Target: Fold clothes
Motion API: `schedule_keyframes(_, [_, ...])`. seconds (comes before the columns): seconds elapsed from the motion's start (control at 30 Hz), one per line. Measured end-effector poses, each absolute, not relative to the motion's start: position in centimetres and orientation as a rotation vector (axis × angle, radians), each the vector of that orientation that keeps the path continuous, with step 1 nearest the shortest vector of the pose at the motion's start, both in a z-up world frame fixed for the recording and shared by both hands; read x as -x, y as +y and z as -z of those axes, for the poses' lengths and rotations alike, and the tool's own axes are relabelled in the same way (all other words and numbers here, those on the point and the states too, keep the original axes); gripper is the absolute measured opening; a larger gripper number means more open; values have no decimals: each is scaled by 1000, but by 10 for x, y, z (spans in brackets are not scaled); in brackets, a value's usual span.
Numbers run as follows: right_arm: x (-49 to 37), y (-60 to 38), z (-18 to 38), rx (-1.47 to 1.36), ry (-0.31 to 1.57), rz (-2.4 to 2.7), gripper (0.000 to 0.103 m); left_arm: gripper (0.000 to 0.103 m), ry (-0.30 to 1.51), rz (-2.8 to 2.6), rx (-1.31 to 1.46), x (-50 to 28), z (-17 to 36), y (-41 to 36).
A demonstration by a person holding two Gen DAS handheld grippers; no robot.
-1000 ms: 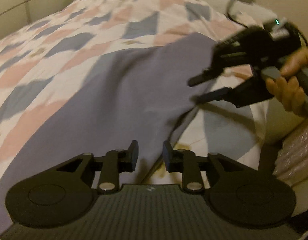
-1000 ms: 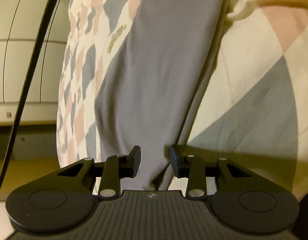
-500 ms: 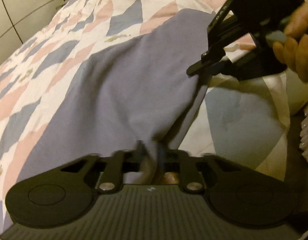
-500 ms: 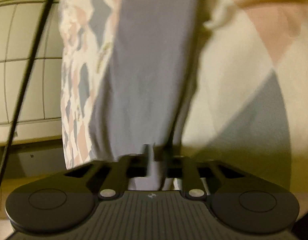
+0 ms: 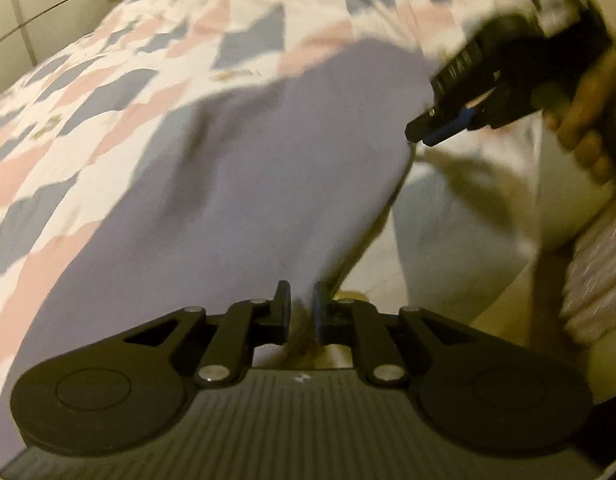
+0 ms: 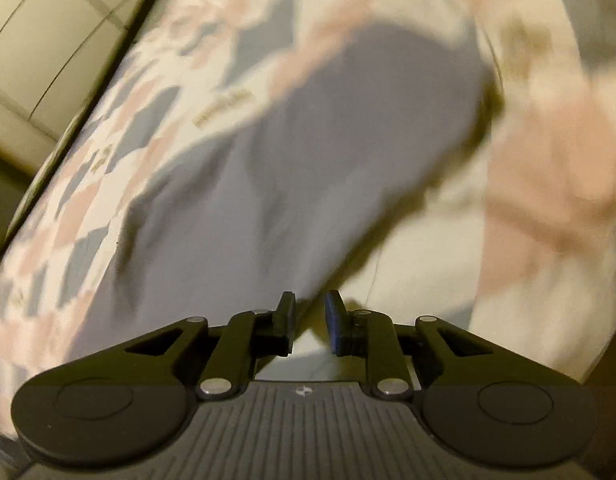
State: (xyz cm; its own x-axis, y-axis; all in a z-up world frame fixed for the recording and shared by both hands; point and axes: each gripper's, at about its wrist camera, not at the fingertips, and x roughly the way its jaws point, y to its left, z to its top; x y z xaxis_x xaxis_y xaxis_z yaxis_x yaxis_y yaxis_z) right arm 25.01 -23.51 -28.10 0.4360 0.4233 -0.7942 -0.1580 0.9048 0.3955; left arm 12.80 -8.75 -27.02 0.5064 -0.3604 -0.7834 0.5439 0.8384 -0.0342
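A plain lilac-grey garment (image 5: 268, 168) lies spread on a patterned bedspread (image 5: 88, 92). My left gripper (image 5: 302, 308) is shut on the garment's near corner, and cloth runs up from between its narrow jaws. In the left wrist view, my right gripper (image 5: 421, 134) is held by a hand (image 5: 587, 120) and pinches the garment's far right edge. In the right wrist view, the garment (image 6: 308, 160) tapers down into the right gripper (image 6: 311, 314). Its jaws stand close together on the cloth. That edge is raised, with a shadow beneath it.
The bedspread (image 6: 148, 120) has pink, grey and white blocks and fills most of both views. Pale cabinet panels (image 6: 48, 40) stand beyond the bed's far side. A pink ribbed fabric (image 5: 595, 272) sits off the bed's right edge. Both views are motion-blurred.
Both grippers were open a second ago and have shut on the garment's right edge. They are now lifting it, and the right gripper's view has swung across the bed.
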Motion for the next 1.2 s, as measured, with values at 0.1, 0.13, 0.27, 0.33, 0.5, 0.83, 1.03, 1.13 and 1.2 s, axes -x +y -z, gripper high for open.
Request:
schedule_keyframes(0.1, [-260, -213, 278, -214, 1031, -498, 24, 10, 892, 493, -76, -135, 265, -68])
schedule_keyframes(0.13, [-260, -209, 280, -197, 1043, -536, 29, 10, 908, 466, -53, -140, 269, -65])
schedule_keyframes(0.27, [-259, -214, 307, -85, 1144, -439, 32, 10, 1026, 353, -84, -150, 298, -63])
schedule_keyframes(0.33, [-258, -227, 301, -172, 1144, -411, 37, 11, 1026, 329, -59, -144, 292, -52])
schedule_keyframes(0.5, [-245, -237, 279, -270, 1167, -420, 62, 12, 1112, 208, 18, -132, 274, -16])
schedule_keyframes(0.83, [-131, -199, 254, -347, 1183, -386, 84, 26, 1229, 45, 3, -84, 240, 38])
schedule_keyframes(1.03, [-65, -176, 204, -337, 1125, -393, 90, 28, 1214, -36, -35, -20, 191, 79])
schedule_keyframes(1.13, [-36, -168, 172, -324, 1087, -415, 91, 31, 1176, -56, -55, 9, 157, 94])
schedule_keyframes(1.2, [-19, -163, 154, -319, 1067, -432, 92, 32, 1149, -65, -60, 25, 136, 103])
